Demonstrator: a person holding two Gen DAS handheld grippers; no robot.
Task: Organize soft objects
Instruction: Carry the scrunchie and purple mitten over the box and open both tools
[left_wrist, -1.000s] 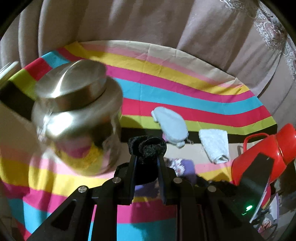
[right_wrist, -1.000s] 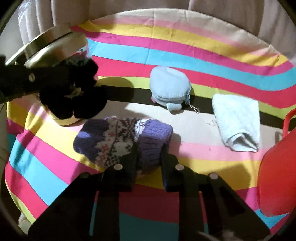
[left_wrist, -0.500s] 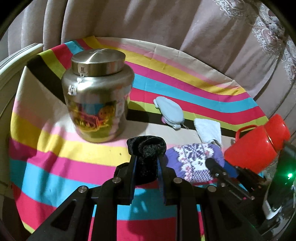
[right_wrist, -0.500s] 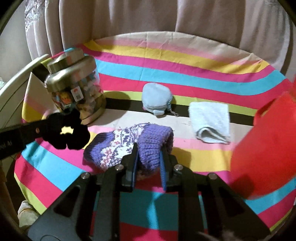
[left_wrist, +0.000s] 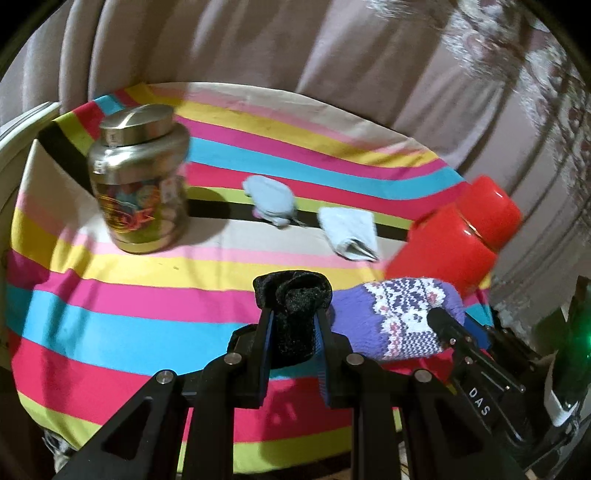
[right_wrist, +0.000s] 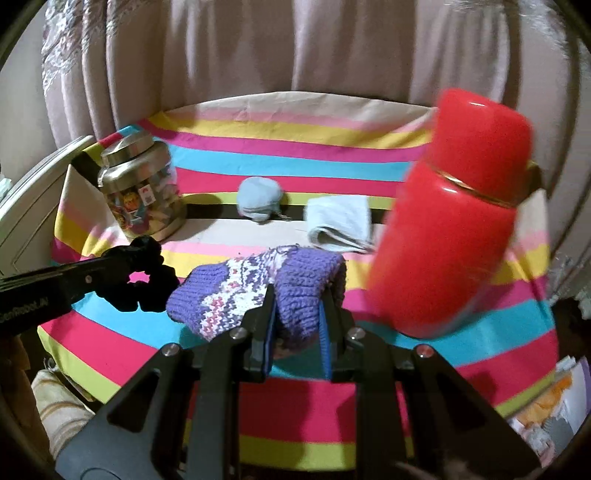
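My left gripper (left_wrist: 291, 314) is shut on a black velvet scrunchie (left_wrist: 293, 299), held above the striped cloth (left_wrist: 110, 314). In the right wrist view the same scrunchie (right_wrist: 147, 280) hangs at the left on that gripper's finger. My right gripper (right_wrist: 297, 314) is shut on a purple patterned knit hat (right_wrist: 258, 284), lifted off the cloth; the hat (left_wrist: 399, 314) also shows at the right of the left wrist view. A light blue pouch (right_wrist: 258, 195) and a folded white towel (right_wrist: 340, 221) lie further back on the table.
A metal jar (left_wrist: 140, 184) with a lid stands at the back left. A red flask (right_wrist: 454, 221) stands at the right, close to the hat. Curtains (right_wrist: 295, 48) hang behind the table. The near table edge drops off below both grippers.
Both grippers have pulled back and up from the table with their loads. The jar, pouch and towel now look farther away, and the red flask has come fully into the right wrist view.
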